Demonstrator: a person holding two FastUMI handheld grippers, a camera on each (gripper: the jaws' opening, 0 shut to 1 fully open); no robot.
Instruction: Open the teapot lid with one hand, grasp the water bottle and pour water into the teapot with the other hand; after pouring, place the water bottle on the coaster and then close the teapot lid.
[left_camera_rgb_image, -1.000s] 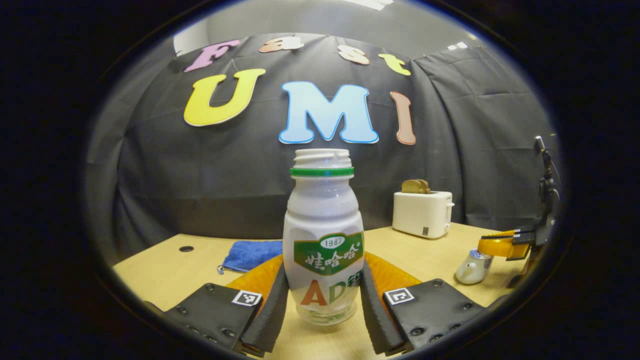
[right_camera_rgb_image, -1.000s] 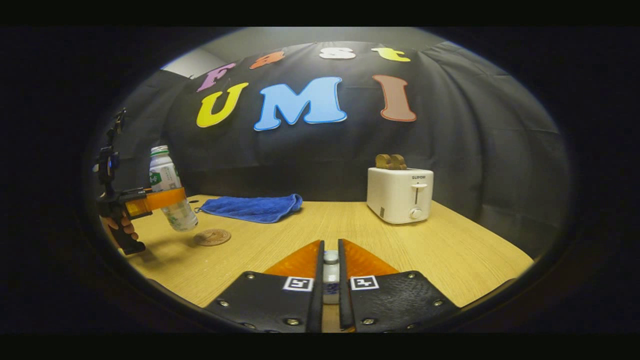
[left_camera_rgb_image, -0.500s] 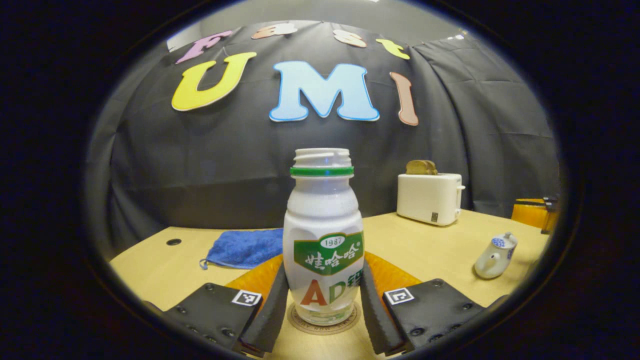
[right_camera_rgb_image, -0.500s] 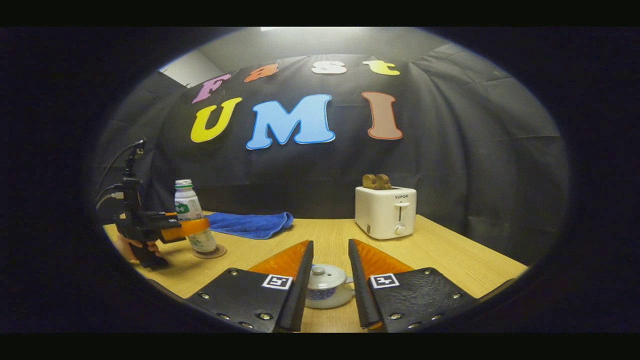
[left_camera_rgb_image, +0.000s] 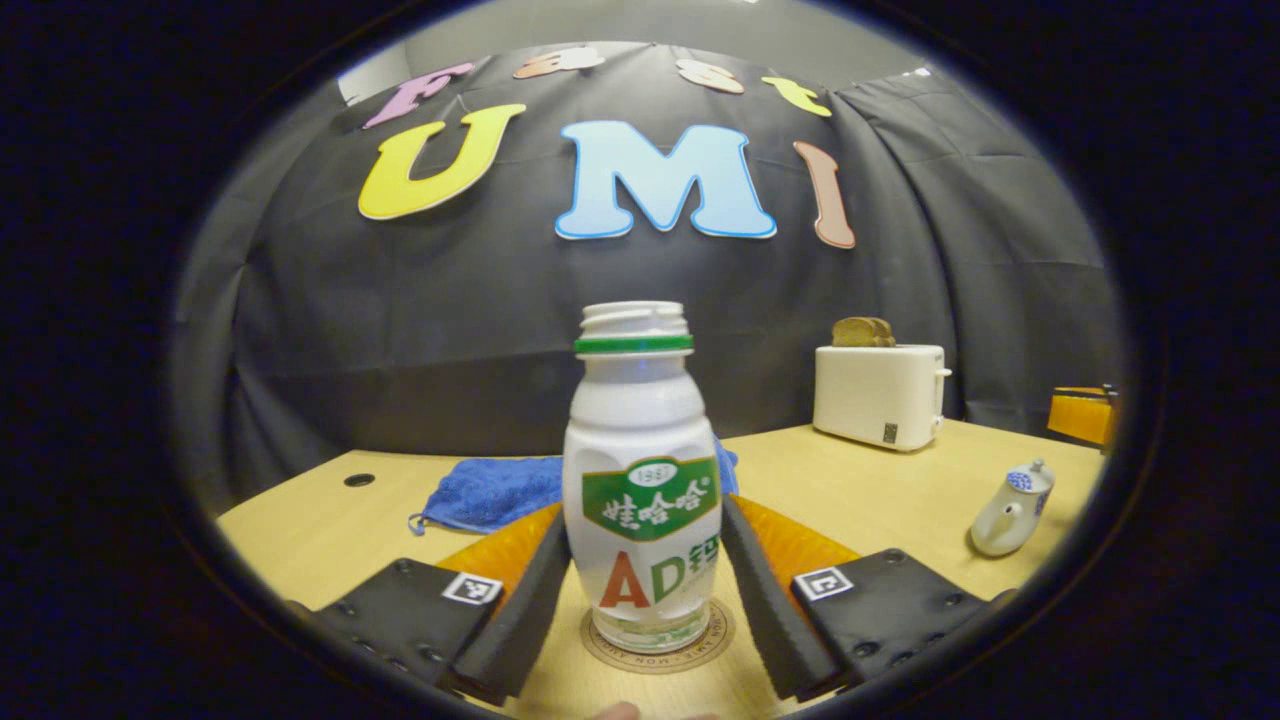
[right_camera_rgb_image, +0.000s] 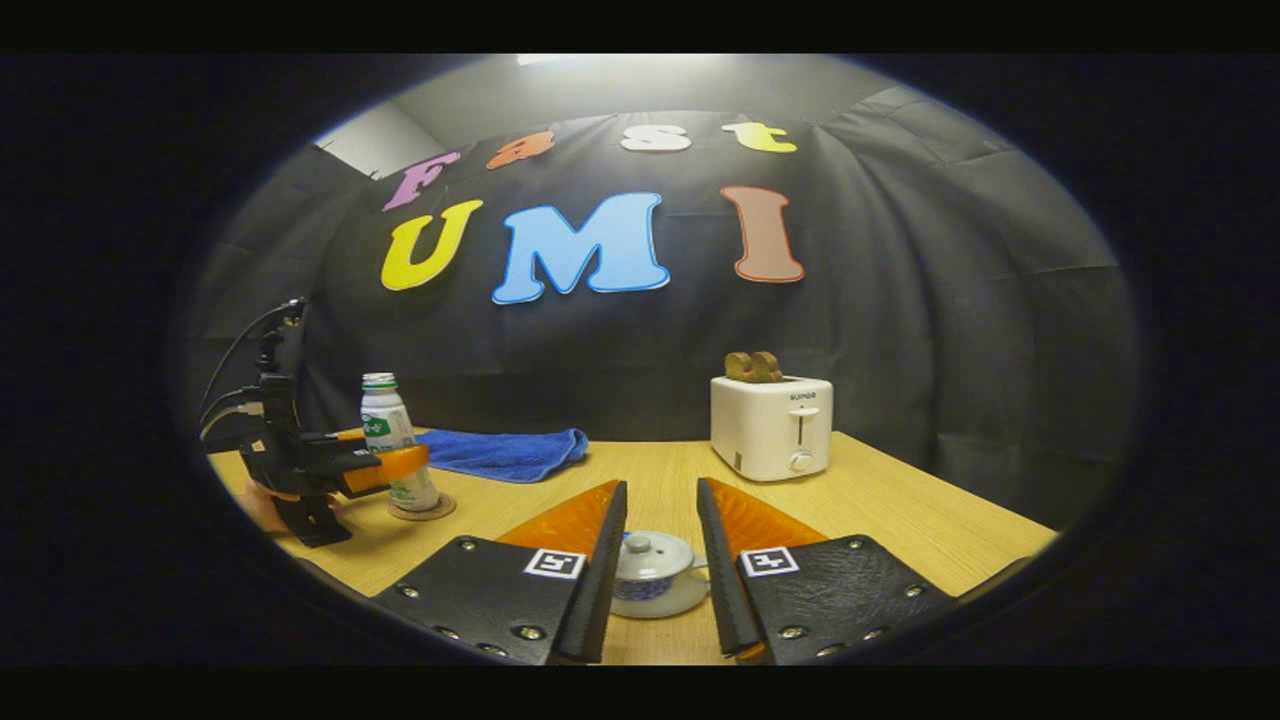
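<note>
The water bottle (left_camera_rgb_image: 641, 480) stands on the round coaster (left_camera_rgb_image: 660, 640). The left gripper (left_camera_rgb_image: 645, 610) has its jaws apart, one on each side. A small teapot (left_camera_rgb_image: 1010, 495) sits on the table (left_camera_rgb_image: 300, 540).

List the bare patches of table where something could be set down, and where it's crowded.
Free: the table right of the toaster, and the stretch between the blue towel and toaster. Crowded: the bottle on its coaster, and the teapot.

- From my remote station, the water bottle (left_camera_rgb_image: 642, 470) reads as smooth white plastic, clear at its base, with a glossy printed label.
- The table (right_camera_rgb_image: 900, 520) shows pale matt wood grain.
- The towel (right_camera_rgb_image: 505, 452) is nubby blue cloth.
- The teapot (right_camera_rgb_image: 650, 572) gleams like glazed ceramic.
- The toaster (right_camera_rgb_image: 772, 427) looks smooth white plastic.
</note>
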